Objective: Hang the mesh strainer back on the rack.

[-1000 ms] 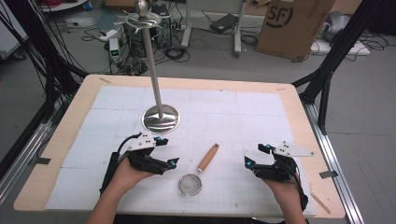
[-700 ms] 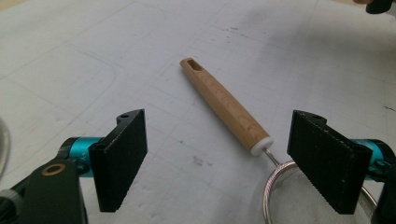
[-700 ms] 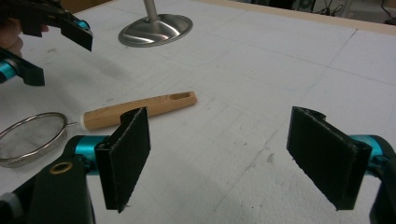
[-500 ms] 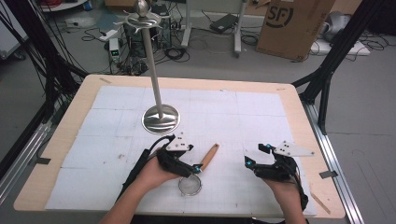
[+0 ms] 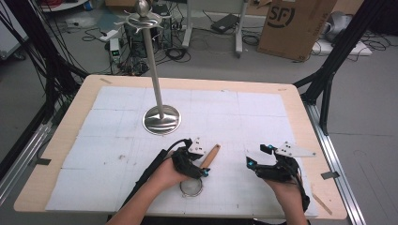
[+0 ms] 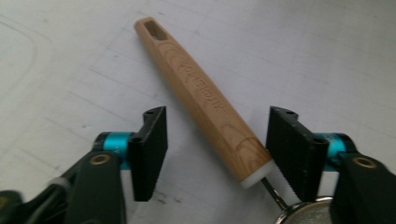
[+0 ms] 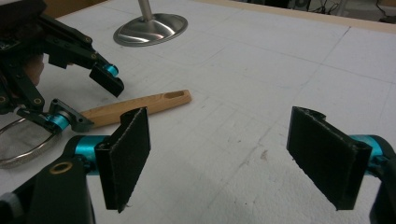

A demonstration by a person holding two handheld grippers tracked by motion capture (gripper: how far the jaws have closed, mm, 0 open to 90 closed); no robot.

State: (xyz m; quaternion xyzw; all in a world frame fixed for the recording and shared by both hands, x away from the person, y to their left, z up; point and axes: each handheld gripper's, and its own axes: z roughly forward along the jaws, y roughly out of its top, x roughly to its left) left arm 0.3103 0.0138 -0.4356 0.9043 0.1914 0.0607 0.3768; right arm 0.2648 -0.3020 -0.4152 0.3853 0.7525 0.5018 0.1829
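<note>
A small strainer lies on the white mat near the front edge, its wooden handle (image 5: 210,155) pointing away and to the right and its round metal mesh (image 5: 191,188) nearest the person. My left gripper (image 5: 199,164) is open and low over it. In the left gripper view the handle (image 6: 205,100) runs between the two jaws, close to the right one, near the white collar at the mesh end (image 6: 303,217). My right gripper (image 5: 259,155) stands open to the right, with only bare mat between its pads (image 7: 219,154). From there I see the handle (image 7: 140,106) and the left gripper (image 7: 88,100).
A tall metal stand with a round base (image 5: 162,119), a thin pole (image 5: 154,65) and hooks at the top rises at the mat's middle left. The wooden table edge (image 5: 328,187) borders the mat. Cables and a cardboard box (image 5: 295,28) lie on the floor beyond.
My left gripper has moved right from the mat's front left to the strainer, and its open jaws now sit either side of the wooden handle. The right gripper has stayed put.
</note>
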